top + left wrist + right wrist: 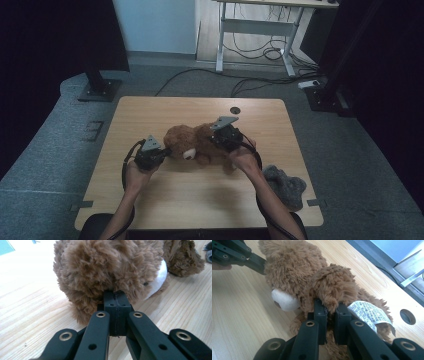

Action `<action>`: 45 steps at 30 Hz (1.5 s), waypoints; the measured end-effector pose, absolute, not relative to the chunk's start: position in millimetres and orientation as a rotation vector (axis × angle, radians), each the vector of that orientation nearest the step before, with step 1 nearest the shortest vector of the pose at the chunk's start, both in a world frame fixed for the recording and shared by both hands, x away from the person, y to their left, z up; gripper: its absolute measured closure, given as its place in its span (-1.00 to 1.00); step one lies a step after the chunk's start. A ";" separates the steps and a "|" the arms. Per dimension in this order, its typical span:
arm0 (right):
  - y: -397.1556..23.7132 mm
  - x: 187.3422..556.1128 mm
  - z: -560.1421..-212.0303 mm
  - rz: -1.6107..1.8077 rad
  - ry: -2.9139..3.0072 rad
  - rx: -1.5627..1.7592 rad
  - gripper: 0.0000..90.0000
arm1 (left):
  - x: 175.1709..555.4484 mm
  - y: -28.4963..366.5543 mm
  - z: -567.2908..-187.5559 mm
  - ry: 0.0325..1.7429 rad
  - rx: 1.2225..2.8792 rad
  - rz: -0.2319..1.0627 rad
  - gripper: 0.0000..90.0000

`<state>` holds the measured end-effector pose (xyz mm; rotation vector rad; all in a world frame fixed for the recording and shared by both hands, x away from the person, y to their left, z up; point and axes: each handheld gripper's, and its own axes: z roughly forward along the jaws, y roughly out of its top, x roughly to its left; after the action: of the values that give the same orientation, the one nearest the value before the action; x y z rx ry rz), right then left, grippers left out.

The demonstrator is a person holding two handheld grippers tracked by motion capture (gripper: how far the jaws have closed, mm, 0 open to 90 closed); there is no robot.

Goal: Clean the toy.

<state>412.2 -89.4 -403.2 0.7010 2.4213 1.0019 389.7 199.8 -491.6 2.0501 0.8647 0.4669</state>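
A: From the high view, where is the teddy bear (192, 144)?

B: It lies near the middle of the desk (150, 112), between the two hands. The left gripper (165, 151) meets it at the head end and the right gripper (220, 141) comes onto it from the other side. A hold at each end looks meant to stop the soft toy sagging or turning. A grey cloth (285, 184) lies apart, at the desk's right edge.

A: And the left gripper view?

B: The jaws stand closed together, tips buried in the teddy bear's (107, 267) fur at the head. Whether they pinch a tuft or just press against it, I cannot tell; the pile hides the tips. The white muzzle (160, 277) shows to the right.

A: The right gripper view?

B: There the jaws are clamped on a fold of brown plush, seemingly a limb, with fur squeezed up between them. Beside them the printed label (370, 312) hangs from the teddy bear (294, 270). The left gripper (260, 263) is at the head farther off. A cable hole (407, 316) sits in the desk (242, 315) beyond.
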 end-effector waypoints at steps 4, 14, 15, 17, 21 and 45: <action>-89.8 413.0 -402.8 0.998 2.421 0.709 0.84 | 388.9 200.7 -491.3 0.861 2.043 0.464 1.00; -91.4 416.7 -405.3 0.992 2.433 0.741 0.74 | 383.9 204.7 -496.4 0.843 2.035 0.446 1.00; -91.4 416.8 -405.2 0.995 2.434 0.742 0.70 | 383.8 204.9 -496.6 0.842 2.035 0.447 1.00; -91.8 416.2 -404.5 1.000 2.433 0.740 0.61 | 383.6 205.2 -497.0 0.839 2.037 0.451 1.00; -97.9 410.6 -399.8 1.020 2.404 0.742 0.37 | 383.3 205.8 -498.2 0.836 2.041 0.453 1.00; -175.1 428.8 -502.0 0.949 2.363 1.150 -0.56 | 384.6 205.9 -500.7 0.833 2.036 0.462 1.00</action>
<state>428.8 -175.1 -502.0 1.1497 2.3631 0.9486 384.6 205.9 -500.7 2.0364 0.8333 0.4615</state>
